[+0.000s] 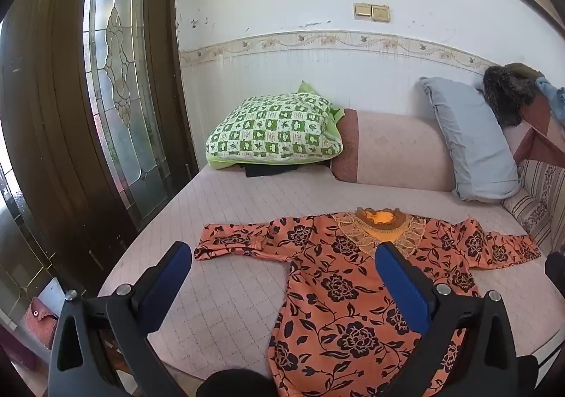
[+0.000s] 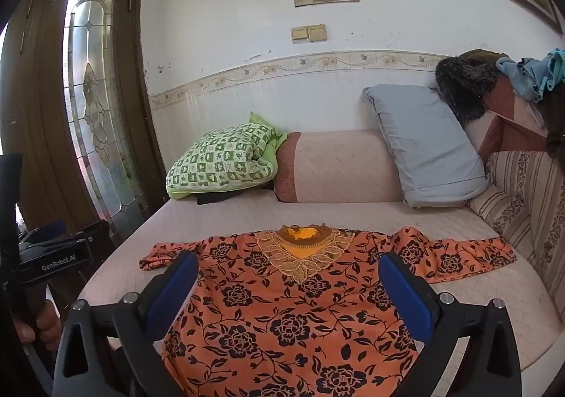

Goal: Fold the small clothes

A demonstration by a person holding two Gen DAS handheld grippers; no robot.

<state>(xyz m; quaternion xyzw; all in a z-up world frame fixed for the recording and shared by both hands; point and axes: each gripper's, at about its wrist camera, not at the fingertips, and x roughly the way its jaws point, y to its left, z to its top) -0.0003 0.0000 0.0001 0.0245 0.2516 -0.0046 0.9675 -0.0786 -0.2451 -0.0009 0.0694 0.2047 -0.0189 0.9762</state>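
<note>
Folding has not begun, as far as these views show. Going left to right in the left wrist view: the left gripper (image 1: 282, 256) is spread wide with nothing between its blue pads (image 1: 166, 277), hanging above the bed (image 1: 226, 199) and apart from the cloth. Its left finger sits over bare quilt, just short of the left sleeve (image 1: 229, 241); its right finger overlaps the chest of the dress (image 1: 339, 294) in view, below the lace collar (image 1: 381, 224). The sleeve's cuff lies just beyond the left fingertip.

In the right wrist view, the right gripper (image 2: 289, 266) is likewise wide open and empty. The dress body fills the gap between its fingers, the collar lies straight ahead of them, and the right sleeve (image 2: 466, 256) stretches out beyond the right fingertip. That sleeve looks a little bunched near the shoulder.

The dress lies face up and flat on the bed, both sleeves spread out sideways, hem toward the cameras and partly out of view. So laying out appears done; every fold is left: sleeves in across the chest, then the body doubled over. Each gripper seems placed to take the sleeve on its own side first.
</note>
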